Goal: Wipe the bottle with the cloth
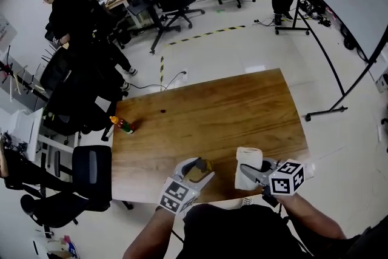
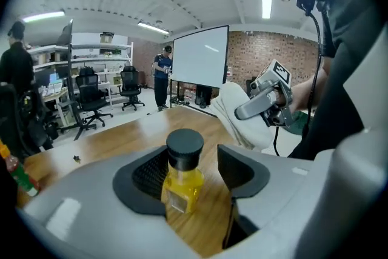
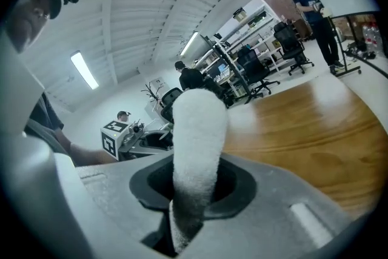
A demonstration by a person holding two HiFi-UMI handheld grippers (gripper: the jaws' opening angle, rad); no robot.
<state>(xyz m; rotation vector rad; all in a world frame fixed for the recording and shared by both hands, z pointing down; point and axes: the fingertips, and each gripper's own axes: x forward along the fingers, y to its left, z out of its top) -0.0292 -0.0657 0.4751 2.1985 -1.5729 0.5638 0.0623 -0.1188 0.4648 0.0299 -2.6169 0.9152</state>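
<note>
Bottle (image 2: pixel 180 185) between the jaws of my left gripper (image 2: pixel 191 159): small, yellow contents, round black cap (image 2: pixel 185 144), upright, over the near edge of the wooden counter (image 1: pixel 218 106). Jaws stand wide apart. The bottle sits close against the pad on the left of the left gripper view, and bare wood shows in the gap to the other pad, so nothing is clamped. Cannot tell whether its base rests on the wood. Right gripper (image 1: pixel 254 174) is just beside the left one at the same near edge, with its jaws closed on the white cloth (image 3: pixel 197 136). The cloth stands up out of them as a thick rounded fold. From the left gripper view it hangs above and to the right of the bottle, apart from it. Second small bottle (image 1: pixel 123 125), orange-capped, is well apart at the counter's far left edge.
</note>
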